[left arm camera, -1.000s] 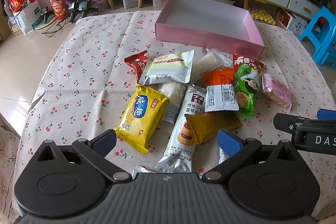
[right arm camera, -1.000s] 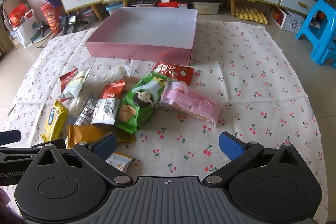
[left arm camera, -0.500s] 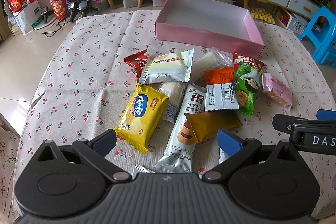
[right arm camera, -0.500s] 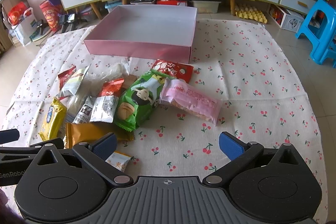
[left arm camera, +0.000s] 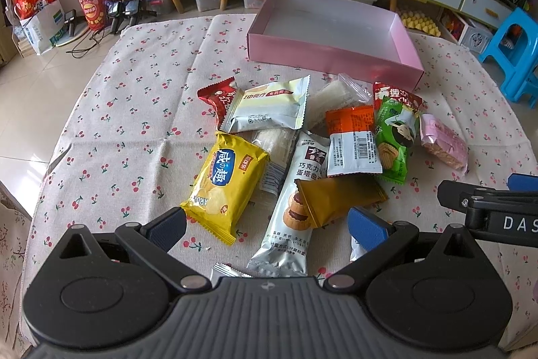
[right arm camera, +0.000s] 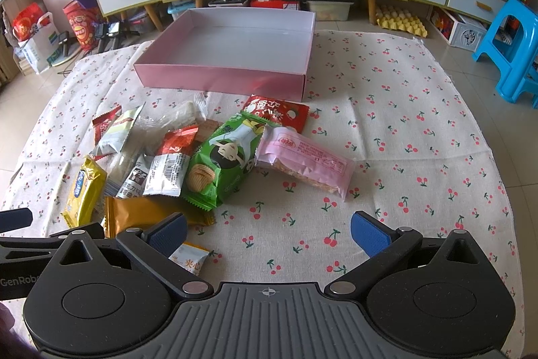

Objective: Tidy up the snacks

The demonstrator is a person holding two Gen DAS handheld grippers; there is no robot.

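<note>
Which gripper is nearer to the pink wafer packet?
Right. The right gripper faces the pink wafer packet just ahead; the left gripper sits over the pile, packet far to its right.

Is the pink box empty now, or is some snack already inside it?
Empty. The pink box shows only its bare floor in both views; every snack packet lies on the cloth in front of it.

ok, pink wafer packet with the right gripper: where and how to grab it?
Grip the pink wafer packet across its short width, near the middle, coming from above. It lies flat on the tablecloth, long axis running diagonally, with its right end clear; only the left end touches the green packet. The right gripper is open and would probably need rotating.
</note>
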